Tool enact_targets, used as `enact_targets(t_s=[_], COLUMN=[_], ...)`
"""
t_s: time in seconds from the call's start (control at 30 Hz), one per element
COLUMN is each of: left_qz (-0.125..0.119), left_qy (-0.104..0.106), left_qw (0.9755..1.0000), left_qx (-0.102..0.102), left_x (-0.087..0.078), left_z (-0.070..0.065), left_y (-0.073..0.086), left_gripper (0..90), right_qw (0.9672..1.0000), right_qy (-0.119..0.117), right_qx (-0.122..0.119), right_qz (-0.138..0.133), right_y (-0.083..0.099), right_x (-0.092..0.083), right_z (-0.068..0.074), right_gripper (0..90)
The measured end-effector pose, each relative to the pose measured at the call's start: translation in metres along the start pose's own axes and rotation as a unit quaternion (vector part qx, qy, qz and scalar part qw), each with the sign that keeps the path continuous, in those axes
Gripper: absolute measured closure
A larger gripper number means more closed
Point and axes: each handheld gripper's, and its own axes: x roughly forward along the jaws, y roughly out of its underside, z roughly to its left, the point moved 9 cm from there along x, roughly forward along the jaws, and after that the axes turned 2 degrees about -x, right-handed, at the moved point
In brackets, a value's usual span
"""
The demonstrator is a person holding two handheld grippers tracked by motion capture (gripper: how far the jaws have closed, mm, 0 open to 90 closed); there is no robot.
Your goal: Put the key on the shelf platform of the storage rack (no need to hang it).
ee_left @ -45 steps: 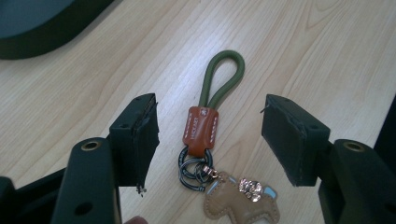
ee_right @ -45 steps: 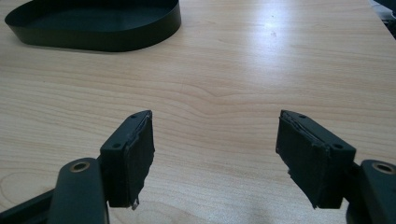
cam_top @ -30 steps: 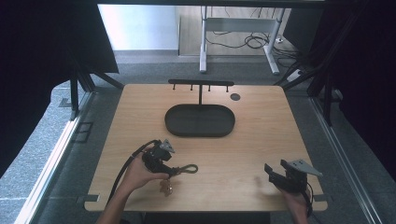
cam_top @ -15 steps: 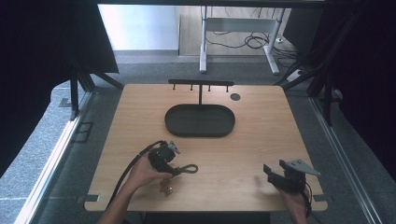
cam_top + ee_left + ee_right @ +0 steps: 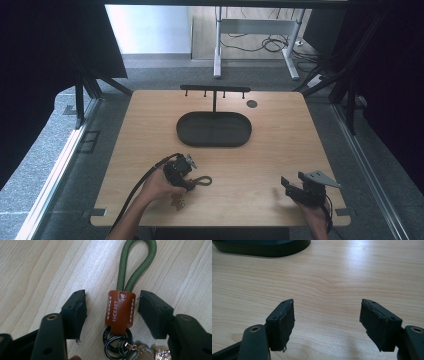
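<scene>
On the near left of the wooden table, the left gripper has sunk toward the tabletop since a second ago and now sits low over a keychain. Its jaws have just been closing and stand either side of the keychain's brown leather tab, with a gap showing on both sides, so nothing is pinched yet. The keychain lies flat on the wood: a green cord loop points away from the gripper, and black rings with small charms bunch at the near end. In the high view the loop pokes out to the right of the left gripper. This looks like the start of a pick-up, with the tab lined up for the squeeze.

Farther back, at the middle of the table, sits a dark oval tray, and behind it a low black rack with small hooks, likely where the keychain belongs. A small dark disc lies just right of the rack. The path from keychain to tray and rack looks open.

At the near right, the right gripper rests low with its jaws wide apart and nothing between them, well apart from the keychain.
</scene>
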Motion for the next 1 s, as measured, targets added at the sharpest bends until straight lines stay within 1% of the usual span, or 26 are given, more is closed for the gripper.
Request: enact_targets(t_s=[0.1, 0.17, 0.2, 0.23, 0.3, 0.6, 0.7, 0.77, 0.87, 0.9, 0.93, 1.0], left_qz=[-0.002, -0.002, -0.003, -0.002, -0.003, -0.002, 0.005, -0.003, -0.008, -0.017, -0.017, -0.027], left_qy=[0.002, 0.003, 0.004, 0.005, 0.006, 0.005, 0.000, 0.004, 0.001, 0.003, 0.003, 0.003], left_qw=[1.0000, 1.0000, 1.0000, 1.0000, 0.9999, 0.9999, 0.9997, 0.9996, 0.9993, 0.9991, 0.9991, 0.9988], left_qx=[0.002, 0.002, 0.002, 0.006, 0.008, 0.011, 0.024, 0.029, 0.036, 0.039, 0.039, 0.041], left_x=[-0.001, -0.001, -0.001, -0.002, -0.002, -0.003, -0.003, -0.007, -0.011, -0.017, -0.017, -0.022], left_z=[-0.002, -0.002, -0.002, -0.003, -0.004, -0.005, -0.008, -0.012, -0.014, -0.017, -0.017, -0.019], left_y=[-0.001, -0.001, -0.001, -0.001, -0.001, 0.000, -0.001, -0.005, -0.008, -0.012, -0.012, -0.016], left_gripper=[47.8, 55.7, 55.7, 58.5, 65.7, 67.0, 67.1, 67.1, 67.1, 67.1, 67.1, 67.1], right_qw=[1.0000, 1.0000, 1.0000, 1.0000, 1.0000, 0.9999, 0.9998, 0.9998, 0.9997, 0.9997, 0.9997, 0.9996], right_qy=[0.002, 0.002, 0.002, 0.002, 0.002, 0.003, 0.004, 0.004, 0.005, 0.005, 0.005, 0.005], right_qx=[-0.002, -0.002, -0.002, -0.003, -0.004, -0.011, -0.013, -0.014, -0.016, -0.016, -0.016, -0.018], right_qz=[0.004, 0.004, 0.005, 0.005, 0.006, 0.012, 0.014, 0.017, 0.017, 0.018, 0.018, 0.019], right_y=[0.001, 0.001, 0.001, 0.001, 0.002, 0.004, 0.005, 0.006, 0.006, 0.006, 0.006, 0.007], right_x=[0.001, 0.001, 0.001, 0.001, 0.002, 0.005, 0.006, 0.007, 0.007, 0.007, 0.007, 0.008], right_z=[0.000, 0.000, 0.000, 0.000, 0.001, 0.002, 0.002, 0.003, 0.003, 0.003, 0.003, 0.003], right_gripper=[28.7, 28.8, 28.8, 28.8, 28.8, 28.9, 28.8, 28.8, 28.8, 28.9, 28.9, 28.8])
